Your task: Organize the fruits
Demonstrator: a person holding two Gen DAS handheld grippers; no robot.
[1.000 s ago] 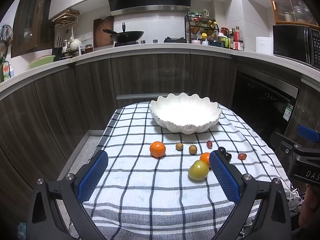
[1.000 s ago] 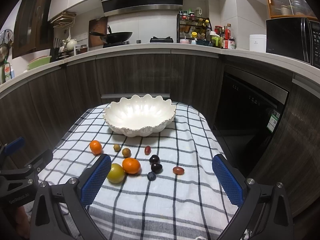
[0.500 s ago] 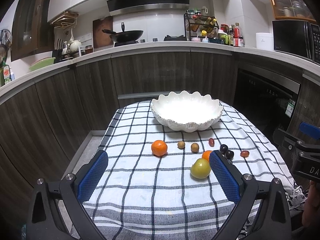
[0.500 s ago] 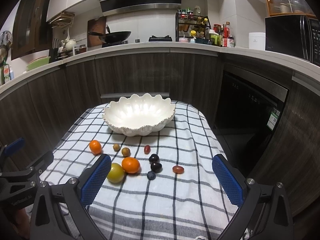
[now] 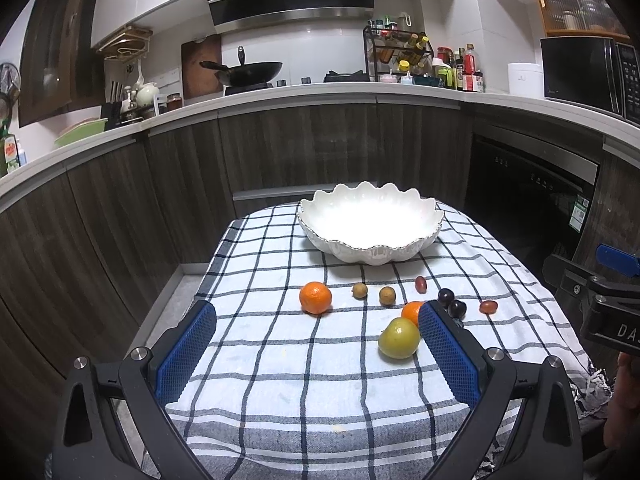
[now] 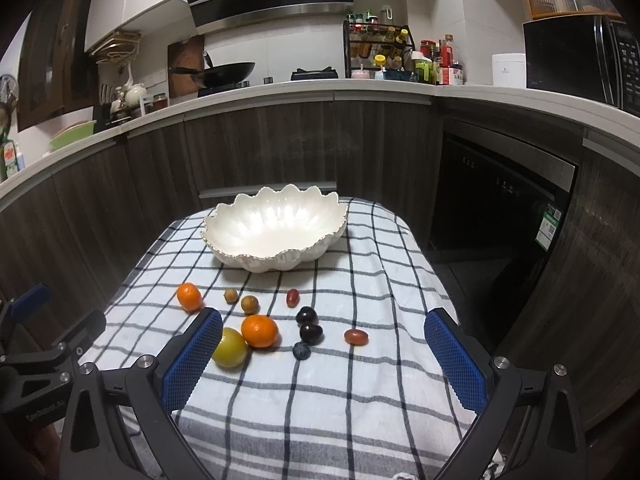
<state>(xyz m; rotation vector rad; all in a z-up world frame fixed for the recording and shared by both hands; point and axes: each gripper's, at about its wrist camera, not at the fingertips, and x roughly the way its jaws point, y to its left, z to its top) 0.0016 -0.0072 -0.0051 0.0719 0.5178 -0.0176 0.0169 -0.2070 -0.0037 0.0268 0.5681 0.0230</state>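
- A white scalloped bowl (image 6: 276, 236) was seen in the middle of the right wrist view, on the far part of a checked cloth (image 6: 360, 380); nothing was seen inside it.
- The same bowl (image 5: 370, 226) was shown slightly right of centre in the left wrist view, also with a bare white inside.
- All fruits were laid on the cloth in front of the bowl, none in it.
- One orange (image 6: 189, 297) was placed apart at the left; a second orange (image 6: 259, 331) was found touching a yellow-green fruit (image 6: 230, 347) lower in the frame.
- Two small brown fruits (image 6: 240, 300) were seen between the oranges and the bowl.
- Two dark plums (image 6: 309, 324) were seen touching each other, with a blue berry (image 6: 301, 351) just below them and two reddish fruits (image 6: 356, 336) nearby.
- The left gripper (image 5: 316, 344) was held wide open above the cloth, with nothing gripped.
- The right gripper (image 6: 322, 350) was also held wide open and empty, with its left pad (image 6: 192, 360) in front of the yellow-green fruit.
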